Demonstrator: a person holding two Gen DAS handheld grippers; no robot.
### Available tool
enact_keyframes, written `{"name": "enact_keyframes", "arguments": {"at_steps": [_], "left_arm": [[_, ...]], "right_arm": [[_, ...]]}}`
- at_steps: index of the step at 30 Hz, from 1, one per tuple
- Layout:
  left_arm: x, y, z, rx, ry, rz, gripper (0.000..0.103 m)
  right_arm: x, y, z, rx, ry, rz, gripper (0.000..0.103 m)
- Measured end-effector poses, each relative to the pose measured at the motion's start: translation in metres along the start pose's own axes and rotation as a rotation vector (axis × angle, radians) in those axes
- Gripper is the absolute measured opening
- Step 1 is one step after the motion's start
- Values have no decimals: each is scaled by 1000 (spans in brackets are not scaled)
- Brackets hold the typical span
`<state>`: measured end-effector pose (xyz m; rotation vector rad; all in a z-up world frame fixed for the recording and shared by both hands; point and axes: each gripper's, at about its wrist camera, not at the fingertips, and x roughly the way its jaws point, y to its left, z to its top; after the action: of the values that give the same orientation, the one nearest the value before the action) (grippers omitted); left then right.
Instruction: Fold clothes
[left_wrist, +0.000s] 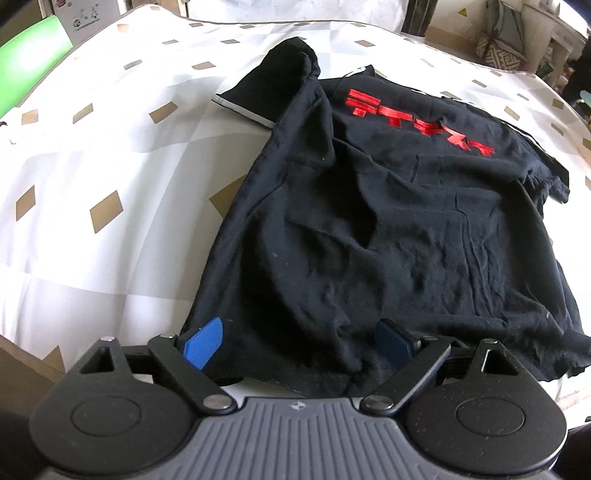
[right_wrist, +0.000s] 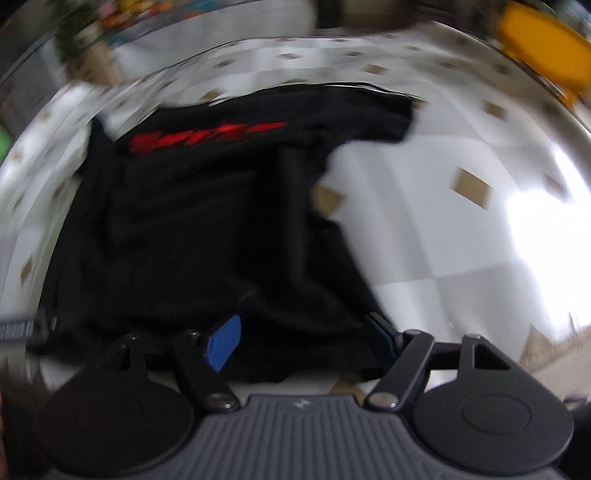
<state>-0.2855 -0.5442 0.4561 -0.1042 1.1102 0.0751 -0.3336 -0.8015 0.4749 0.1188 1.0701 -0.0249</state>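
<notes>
both grippers, left (left_wrist: 297, 341) & right (right_wrist: 301, 341), stand wide w/ nothing pinched; blue pads (left_wrist: 203, 343) over hem of crumpled black red-lettered cotton t-shirt (left_wrist: 388, 221). shirt lies on white diamond-print bedsheet (left_wrist: 92, 147); right view blurred.

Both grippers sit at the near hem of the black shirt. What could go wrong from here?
1. The left gripper stands open over wrinkled hem of the black shirt; closing may catch one layer only.
2. The sleeve lies spread on the patterned sheet; lifting could drag it askew.
3. The right gripper view is blurred; its hold cannot be judged.
</notes>
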Motion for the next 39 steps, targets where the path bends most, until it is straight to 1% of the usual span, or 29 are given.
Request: {"name": "enact_keyframes", "arguments": {"at_steps": [2,4,7,10,11,12,18,26,29,34,39], "left_arm": [[0,1,0,-11,4,-2,90],[0,1,0,-12,7,0,90],[-1,1,0,-11,7,-3,90],[-2,0,-1,-10,15,-20,90],[-3,-1,-1,-8,18,-23,90],[-4,-2,-1,-6,18,-25,90],[-7,-4,-2,-3,23,-49,90],[-13,-11,-6,12,40,-93,90],[-15,-14,-10,22,52,-102,90],[-15,-20,-16,50,67,-83,90],[-14,-22,-19,60,66,-66,90]], "right_arm": [[-3,12,-4,-66,1,20,72],[-6,21,-9,-99,20,54,71],[-5,29,-15,-116,70,112,69],[-1,32,-19,-113,120,161,63],[1,32,-20,-109,134,165,59],[3,31,-20,-107,144,166,58],[16,30,-26,-89,185,161,56],[21,32,-27,-103,117,141,57],[22,32,-25,-103,99,118,57],[18,27,-20,-75,39,118,57],[17,24,-14,-54,1,125,57]]}}
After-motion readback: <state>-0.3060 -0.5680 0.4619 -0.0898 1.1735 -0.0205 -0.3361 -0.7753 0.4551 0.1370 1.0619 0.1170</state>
